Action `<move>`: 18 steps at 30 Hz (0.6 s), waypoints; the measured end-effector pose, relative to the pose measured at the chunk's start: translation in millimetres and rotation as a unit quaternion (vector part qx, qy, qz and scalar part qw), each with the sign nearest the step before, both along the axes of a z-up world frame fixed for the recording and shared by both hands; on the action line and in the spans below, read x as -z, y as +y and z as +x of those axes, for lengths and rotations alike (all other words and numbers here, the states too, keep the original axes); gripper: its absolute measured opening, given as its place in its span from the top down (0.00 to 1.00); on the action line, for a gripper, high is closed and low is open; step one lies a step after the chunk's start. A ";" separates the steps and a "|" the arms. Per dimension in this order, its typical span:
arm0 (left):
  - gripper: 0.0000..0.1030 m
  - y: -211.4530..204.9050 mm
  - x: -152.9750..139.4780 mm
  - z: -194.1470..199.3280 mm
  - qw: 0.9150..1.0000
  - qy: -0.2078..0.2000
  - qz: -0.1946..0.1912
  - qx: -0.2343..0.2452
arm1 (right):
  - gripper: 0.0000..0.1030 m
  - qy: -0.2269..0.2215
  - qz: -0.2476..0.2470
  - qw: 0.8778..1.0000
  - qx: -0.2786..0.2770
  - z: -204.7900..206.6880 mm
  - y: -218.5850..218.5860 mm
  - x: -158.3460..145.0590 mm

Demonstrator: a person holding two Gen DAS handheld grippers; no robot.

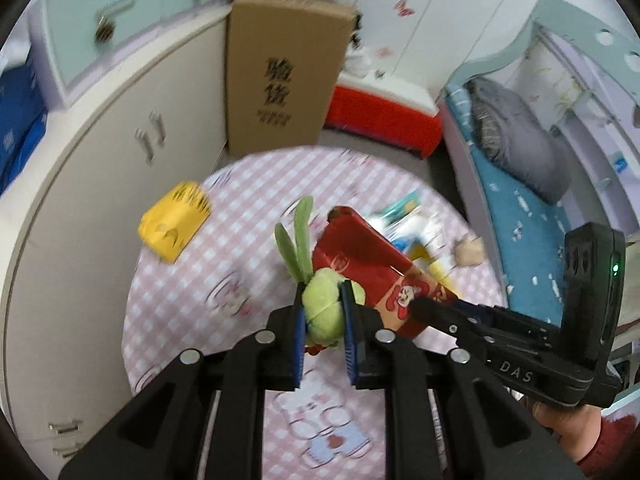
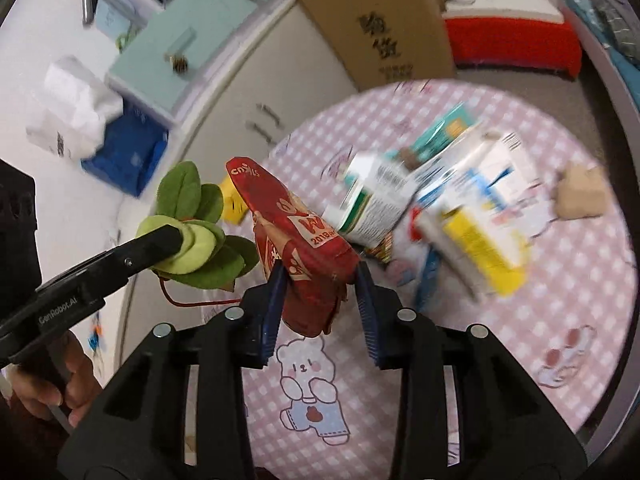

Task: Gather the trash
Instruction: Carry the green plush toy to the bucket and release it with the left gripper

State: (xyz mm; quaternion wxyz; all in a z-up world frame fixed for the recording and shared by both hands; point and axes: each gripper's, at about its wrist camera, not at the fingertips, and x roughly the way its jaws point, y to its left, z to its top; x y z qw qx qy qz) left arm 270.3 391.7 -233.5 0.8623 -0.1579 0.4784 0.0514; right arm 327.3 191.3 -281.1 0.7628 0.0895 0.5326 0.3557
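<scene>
Left claw (image 1: 323, 312) clamps green plush (image 1: 322, 314); right claw (image 2: 320, 280) grips red carton (image 2: 304, 248)

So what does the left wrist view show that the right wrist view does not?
Only the left wrist view: the bed with a grey pillow and the whole yellow packet.

Only the right wrist view: the white bag, the blue box and the pile of cartons.

Both: the left tongs shut on the green plush toy, the right tongs shut on the red carton, the cardboard box and the pink checked table.
</scene>
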 end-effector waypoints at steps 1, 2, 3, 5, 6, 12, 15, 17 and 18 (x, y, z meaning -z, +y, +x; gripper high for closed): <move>0.85 -8.3 -11.3 4.3 1.000 -0.014 0.000 0.007 | 0.67 -0.006 0.008 1.000 0.011 2.2 -11.0 -8.8; 0.85 -14.2 -18.4 7.6 1.000 -0.023 0.000 0.012 | 0.67 -0.014 0.016 0.999 0.024 5.0 -24.2 -20.3; 0.85 -22.3 -27.4 12.6 0.999 -0.034 0.000 0.017 | 0.67 -0.021 0.022 0.999 0.033 7.0 -34.5 -28.0; 0.85 -42.1 -44.2 25.3 0.998 -0.055 -0.003 0.033 | 0.67 -0.043 0.031 0.997 0.061 14.6 -65.1 -47.6; 0.85 -54.9 -52.1 33.7 0.997 -0.065 -0.003 0.043 | 0.67 -0.048 0.033 0.996 0.072 19.4 -77.8 -53.2; 0.85 -146.9 -71.3 91.2 0.991 -0.081 -0.004 0.106 | 0.67 -0.073 0.033 0.984 0.160 45.5 -184.9 -76.4; 0.85 -211.5 -67.6 124.0 0.986 -0.072 -0.006 0.147 | 0.67 -0.074 0.016 0.977 0.197 58.4 -242.5 -76.5; 0.85 -248.8 -59.9 141.2 0.983 -0.063 -0.010 0.170 | 0.67 -0.069 0.004 0.973 0.221 65.5 -278.4 -72.9; 0.85 -267.4 -54.9 150.4 0.982 -0.057 -0.013 0.180 | 0.67 -0.066 -0.002 0.970 0.234 69.9 -300.1 -70.2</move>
